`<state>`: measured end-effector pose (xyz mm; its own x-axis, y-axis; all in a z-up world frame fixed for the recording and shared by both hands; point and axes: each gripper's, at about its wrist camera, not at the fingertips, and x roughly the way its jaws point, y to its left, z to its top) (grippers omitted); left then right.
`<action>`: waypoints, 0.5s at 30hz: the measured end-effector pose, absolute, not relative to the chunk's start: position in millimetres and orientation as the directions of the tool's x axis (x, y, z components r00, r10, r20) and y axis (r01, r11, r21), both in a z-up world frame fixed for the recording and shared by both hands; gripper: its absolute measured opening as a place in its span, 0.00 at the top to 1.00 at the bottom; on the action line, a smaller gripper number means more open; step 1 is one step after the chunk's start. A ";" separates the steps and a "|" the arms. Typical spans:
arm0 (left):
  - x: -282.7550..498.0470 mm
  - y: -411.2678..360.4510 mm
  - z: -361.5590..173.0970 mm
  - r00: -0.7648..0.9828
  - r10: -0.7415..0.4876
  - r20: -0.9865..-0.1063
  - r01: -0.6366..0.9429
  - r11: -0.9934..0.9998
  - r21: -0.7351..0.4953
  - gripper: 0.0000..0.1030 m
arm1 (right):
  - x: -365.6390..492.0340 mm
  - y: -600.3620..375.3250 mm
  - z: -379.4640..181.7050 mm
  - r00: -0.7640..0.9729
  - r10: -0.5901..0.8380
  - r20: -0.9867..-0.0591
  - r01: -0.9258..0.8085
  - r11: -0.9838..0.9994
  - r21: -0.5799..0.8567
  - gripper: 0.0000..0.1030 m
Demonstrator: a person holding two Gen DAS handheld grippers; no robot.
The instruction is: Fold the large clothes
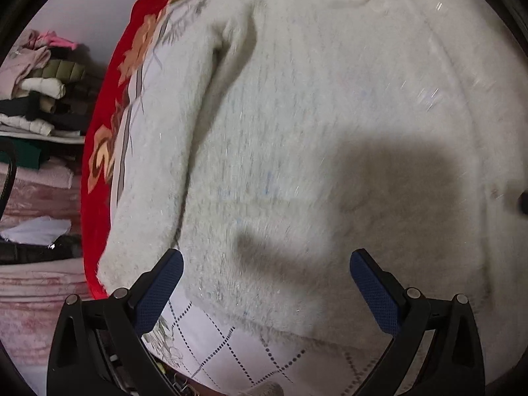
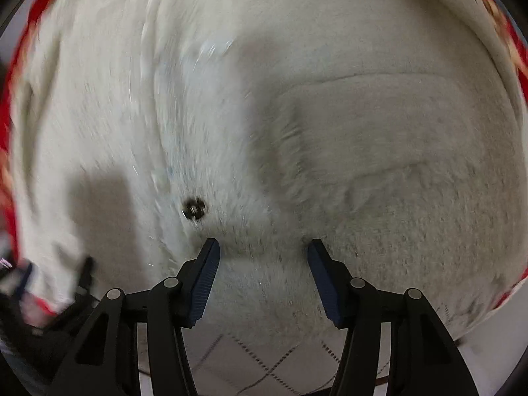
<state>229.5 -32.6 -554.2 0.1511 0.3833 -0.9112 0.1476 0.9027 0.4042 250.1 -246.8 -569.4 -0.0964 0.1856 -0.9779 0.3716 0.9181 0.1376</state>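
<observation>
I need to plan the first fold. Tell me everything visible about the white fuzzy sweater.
The white fuzzy sweater lies spread flat on a bedcover, looking like soft, hairy knit with glittery threads. One sleeve runs along its side near the red border. A dark button shows. Both grippers hover open above its hem; neither grips it.

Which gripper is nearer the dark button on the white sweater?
Right. The right gripper sits just below the button; the left gripper is well off to its left, the button at that view's edge.
</observation>
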 end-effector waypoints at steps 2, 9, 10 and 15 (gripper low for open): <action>238.5 -50.1 -538.8 0.193 0.366 -0.910 0.168 0.902 0.398 0.00 | 237.3 -284.4 -546.2 -0.007 0.192 -0.981 0.465 0.869 0.167 0.43; 275.1 -140.8 -520.3 0.278 0.246 -0.929 0.247 0.916 0.317 0.00 | 140.2 -459.2 -505.6 0.100 0.069 -0.993 0.774 0.622 0.121 0.35; 278.0 -155.0 -523.5 0.284 0.238 -0.929 0.260 0.913 0.314 0.00 | 120.7 -482.5 -508.5 0.091 0.039 -0.995 0.812 0.576 0.096 0.35; 289.0 -209.2 -552.0 0.304 0.237 -0.923 0.307 0.892 0.331 0.00 | 44.1 -566.7 -543.6 0.105 -0.029 -0.994 0.944 0.318 0.090 0.35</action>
